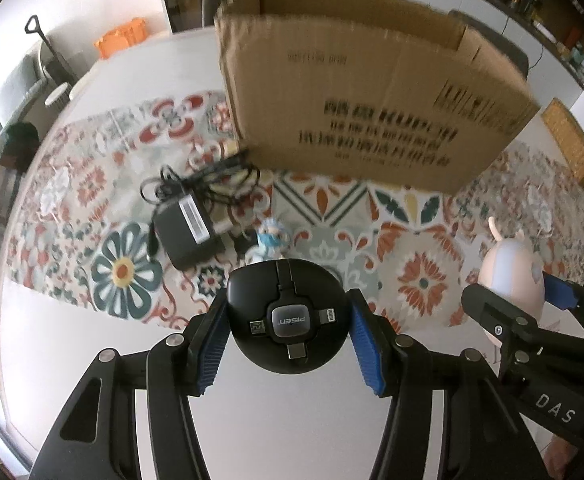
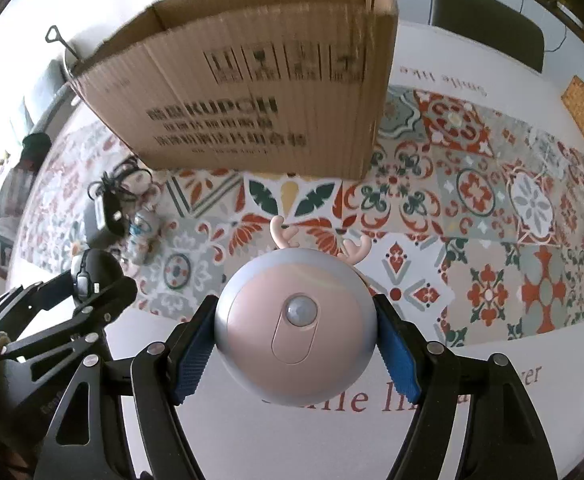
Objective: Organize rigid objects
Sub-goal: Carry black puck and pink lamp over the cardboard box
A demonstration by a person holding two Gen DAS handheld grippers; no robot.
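The left gripper (image 1: 290, 336) is pinching a black cable reel (image 1: 288, 316) above the table (image 1: 72, 344); the right gripper (image 2: 293, 344) is clamping a pink antlered light (image 2: 295, 330); both are facing the open box (image 1: 355, 92); probably the carrying step; next, each needs lifting over the box rim before letting go.

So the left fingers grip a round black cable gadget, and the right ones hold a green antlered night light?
Not green: the antlered night light in the right gripper is pink with a silver rim, as the right wrist view shows. The left gripper does grip the round black cable gadget.
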